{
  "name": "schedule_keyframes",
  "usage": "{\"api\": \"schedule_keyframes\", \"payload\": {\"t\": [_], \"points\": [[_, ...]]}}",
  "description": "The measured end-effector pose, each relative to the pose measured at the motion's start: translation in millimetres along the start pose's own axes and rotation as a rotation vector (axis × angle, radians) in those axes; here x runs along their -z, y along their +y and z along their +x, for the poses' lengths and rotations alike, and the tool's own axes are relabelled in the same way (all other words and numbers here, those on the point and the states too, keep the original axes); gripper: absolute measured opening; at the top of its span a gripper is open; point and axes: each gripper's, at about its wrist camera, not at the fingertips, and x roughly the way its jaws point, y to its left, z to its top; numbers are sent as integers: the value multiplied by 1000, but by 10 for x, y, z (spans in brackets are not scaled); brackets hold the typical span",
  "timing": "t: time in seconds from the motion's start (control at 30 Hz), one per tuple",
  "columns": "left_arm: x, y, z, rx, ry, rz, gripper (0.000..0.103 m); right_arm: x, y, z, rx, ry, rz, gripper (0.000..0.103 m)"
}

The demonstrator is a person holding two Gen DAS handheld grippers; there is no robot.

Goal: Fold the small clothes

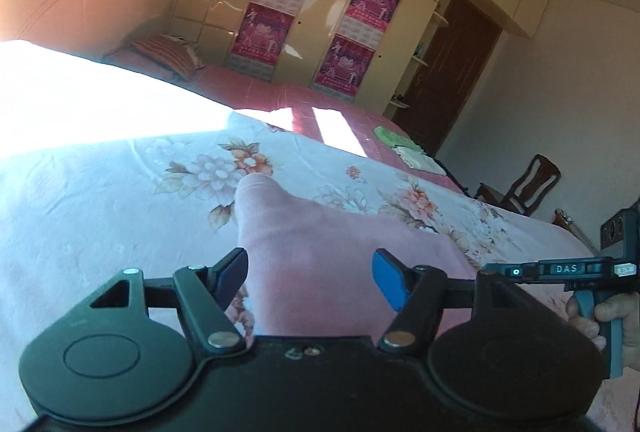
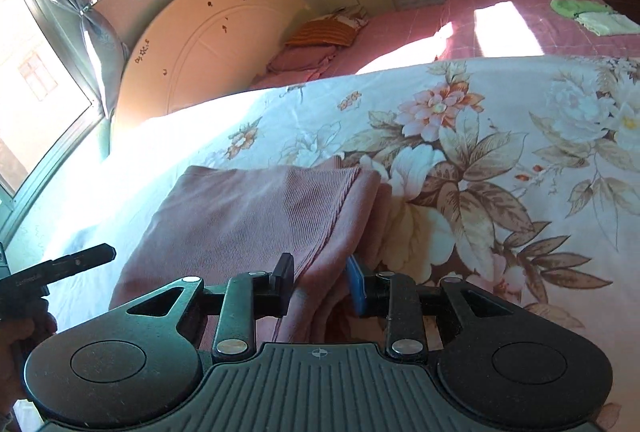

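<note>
A pink ribbed garment (image 1: 320, 232) (image 2: 248, 216) lies folded on a floral sheet (image 1: 120, 200) (image 2: 480, 152) spread over the bed. My left gripper (image 1: 310, 278) hangs over the garment's near part, open wide, its pads clear of the cloth. My right gripper (image 2: 320, 284) sits at the garment's right folded edge. That edge runs up between the narrowly parted fingers, with a dark gap beside the blue pad (image 2: 356, 286), so it reads as open. Each gripper shows at the border of the other's view, held by a hand.
Folded green (image 1: 394, 136) (image 2: 576, 6) and pale (image 1: 420, 158) (image 2: 608, 22) clothes lie on the pink bedspread at the far side. A striped pillow (image 2: 324, 32) rests by the headboard (image 2: 208, 44). A wooden chair (image 1: 528, 188) stands past the bed. A window (image 2: 32, 92) is on the left.
</note>
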Motion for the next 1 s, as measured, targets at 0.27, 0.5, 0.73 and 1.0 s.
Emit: {"api": "schedule_keyframes", "payload": {"t": [0.27,0.5,0.73,1.0], "points": [[77,-49,718,16,146,39,56,-111,60,554,123,120,-188,4],[110,-72,543,-4,145,104,56,-103,6,559,156,101,-155,5],[329,-229,-142,-36,92,141,56,95,339,-119,65,40,-182,5],[703,-193,-160,-106,180,104,56,526,546,-142,115,129,-312,5]]}}
